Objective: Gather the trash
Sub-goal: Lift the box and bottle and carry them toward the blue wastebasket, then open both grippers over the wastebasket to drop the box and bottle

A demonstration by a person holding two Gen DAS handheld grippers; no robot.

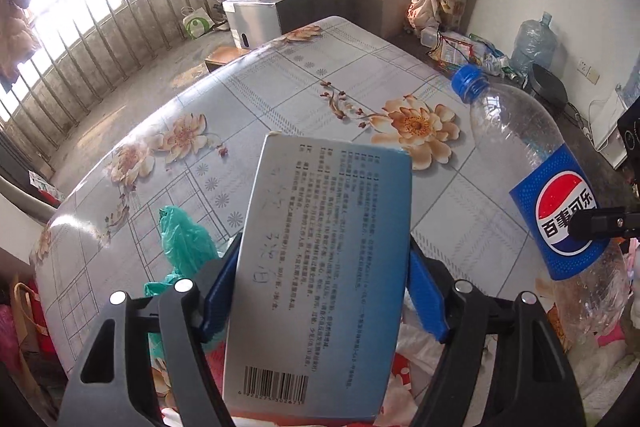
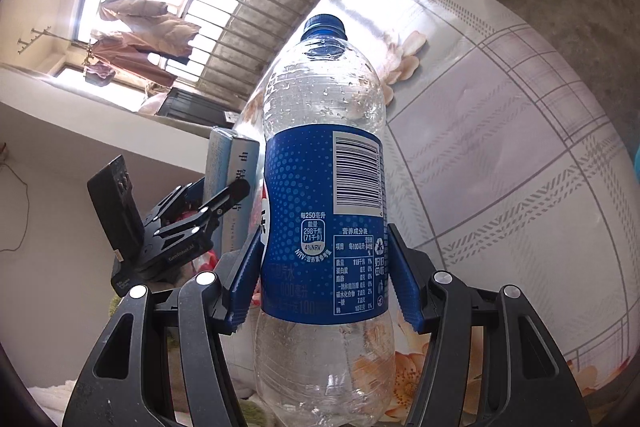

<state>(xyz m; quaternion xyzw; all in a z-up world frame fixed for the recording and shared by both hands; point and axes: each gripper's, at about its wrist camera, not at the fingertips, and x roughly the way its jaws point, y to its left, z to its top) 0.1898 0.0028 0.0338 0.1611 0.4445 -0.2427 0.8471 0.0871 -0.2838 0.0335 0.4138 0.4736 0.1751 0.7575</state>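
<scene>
My left gripper (image 1: 324, 243) is shut on a flat blue-grey cardboard box (image 1: 320, 267) with small print and a barcode, its blue pads pressing both long edges. It hangs above the near edge of the flowered table (image 1: 320, 75). My right gripper (image 2: 326, 231) is shut on an empty clear Pepsi bottle (image 2: 320, 187) with a blue label and blue cap, held upright over the table. In the left wrist view the bottle (image 1: 532, 147) stands at the right. The right wrist view shows the box (image 2: 230, 163) and the left gripper (image 2: 222, 191) just left of the bottle.
A crumpled green plastic bag (image 1: 184, 239) lies on the table's near left part. Beyond the table stand a grey cabinet (image 1: 256, 15) crowded with bottles and a big water jug (image 1: 534, 43) amid floor clutter. Barred windows run along the left.
</scene>
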